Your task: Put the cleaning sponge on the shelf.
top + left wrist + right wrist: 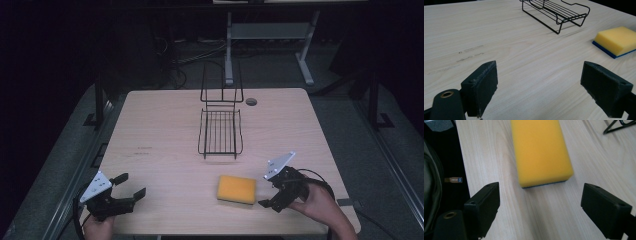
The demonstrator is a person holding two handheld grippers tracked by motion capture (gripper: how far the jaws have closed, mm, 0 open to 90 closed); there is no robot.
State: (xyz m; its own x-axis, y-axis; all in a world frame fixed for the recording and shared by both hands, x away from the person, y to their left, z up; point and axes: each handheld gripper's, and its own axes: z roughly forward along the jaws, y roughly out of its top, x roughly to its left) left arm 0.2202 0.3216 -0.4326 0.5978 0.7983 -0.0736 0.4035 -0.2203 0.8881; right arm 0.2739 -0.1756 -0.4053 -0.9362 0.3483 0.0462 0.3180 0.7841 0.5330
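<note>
A yellow sponge with a blue underside lies flat on the wooden table, near its front edge right of centre. Just right of the sponge, my right gripper stands open with its jaws pointing at it; in the right gripper view the sponge lies a short way ahead of the spread jaws, apart from them. At the front left corner my left gripper is open over bare wood, holding nothing. From there the sponge shows far right and the black wire rack beyond.
A black wire rack with an upright back frame stands at the middle of the table, toward the far side. A round cable hole sits near the far edge. Faint dark marks streak the left of the tabletop. Desk legs and cables lie on the floor beyond.
</note>
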